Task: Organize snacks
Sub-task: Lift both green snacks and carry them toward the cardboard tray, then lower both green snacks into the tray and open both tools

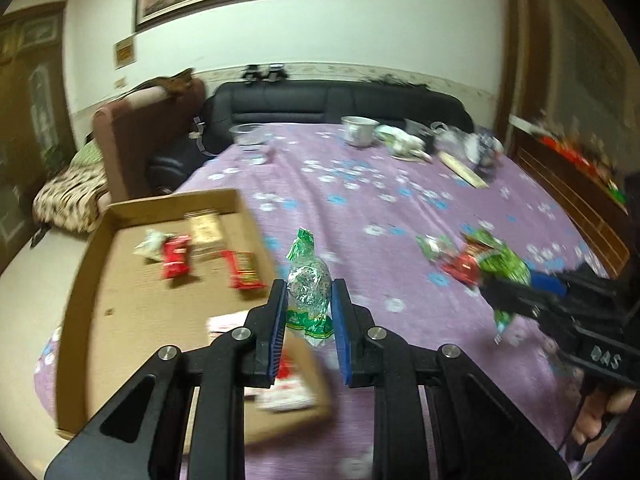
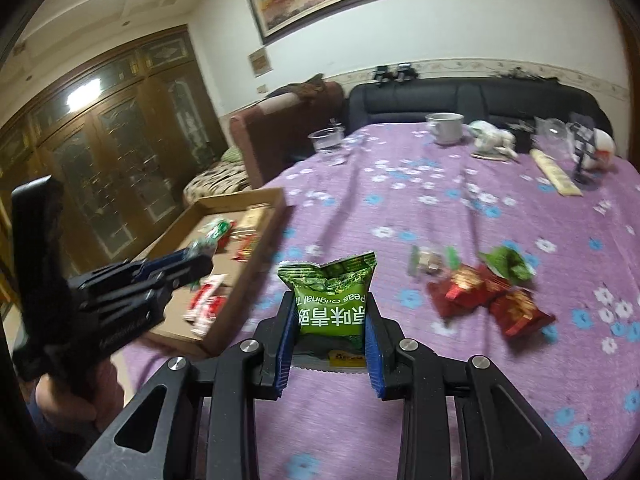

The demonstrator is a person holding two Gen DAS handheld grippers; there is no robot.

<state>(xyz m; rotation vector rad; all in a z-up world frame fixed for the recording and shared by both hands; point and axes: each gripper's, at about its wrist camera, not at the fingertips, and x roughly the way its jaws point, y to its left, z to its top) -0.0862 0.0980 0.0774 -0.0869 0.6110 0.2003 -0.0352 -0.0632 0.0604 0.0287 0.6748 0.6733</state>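
Observation:
My left gripper [image 1: 309, 292] is shut on a clear, silver-and-green wrapped snack [image 1: 308, 280] and holds it above the right edge of a shallow cardboard box [image 1: 120, 320]. The box holds several red and white snack packets [image 1: 176, 258]. My right gripper [image 2: 329, 312] is shut on a green peas packet [image 2: 330, 300] above the purple flowered tablecloth [image 2: 440, 208]. A heap of loose red and green snack packets [image 2: 480, 288] lies on the cloth to the right. The right gripper also shows in the left wrist view [image 1: 516, 284], and the left gripper in the right wrist view [image 2: 188, 264].
At the table's far end stand a clear plastic cup [image 2: 328, 140], a white mug [image 2: 445, 126], a white figurine [image 2: 494, 138], a flat pale pack [image 2: 556, 172] and glassware [image 2: 560, 136]. A black sofa [image 2: 480, 100] and brown armchair [image 2: 280, 136] lie beyond. A wooden cabinet [image 2: 100, 140] stands left.

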